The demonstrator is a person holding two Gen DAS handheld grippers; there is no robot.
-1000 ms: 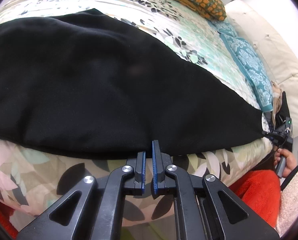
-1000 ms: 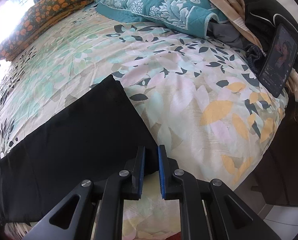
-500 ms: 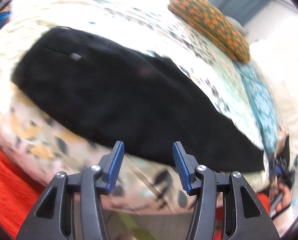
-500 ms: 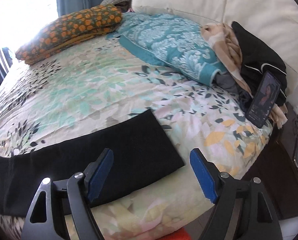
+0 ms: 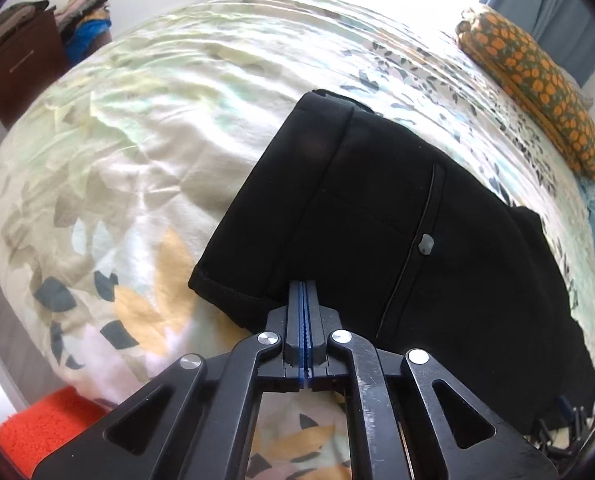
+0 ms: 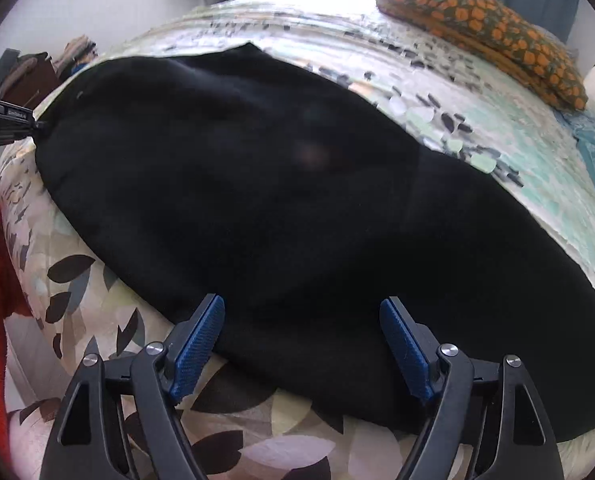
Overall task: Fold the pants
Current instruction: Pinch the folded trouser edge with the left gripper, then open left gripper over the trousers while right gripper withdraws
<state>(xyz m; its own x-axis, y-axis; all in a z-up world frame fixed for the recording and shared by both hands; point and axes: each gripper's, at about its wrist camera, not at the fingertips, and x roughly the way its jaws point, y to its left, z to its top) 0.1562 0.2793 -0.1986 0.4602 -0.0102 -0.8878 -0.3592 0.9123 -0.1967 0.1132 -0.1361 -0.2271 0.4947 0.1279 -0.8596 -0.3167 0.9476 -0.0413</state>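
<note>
I now see the waistband end of the pants in the left view; a second ago that camera faced the long middle stretch of the leg. The left gripper has shifted along the near edge to this end, opened on the way and is closed again. Its tips sit right at the near waistband edge; I cannot tell whether cloth is pinched between the pads, since they look fully together with black fabric just ahead of them. In the right view, that gripper shows small at far left, touching the pants corner.

The right gripper has left the cuff end, where it was closed a second ago, and now stands wide open over the mid part of the pants, pads clear of the fabric, with the near edge of the cloth just ahead and between the fingers. It holds nothing.

My read: the smoothing or first lengthwise fold looks done, the pants lie flat in one long strip on the bed, and I am setting up to bring one end over the other. No crosswise fold yet.

Pose: both grippers point steeply down at the bed from the near side. The left one is on the waist corner, the right one is centred on the near long edge. An orange pillow lies far ahead to the right, well apart from the pants.
</note>
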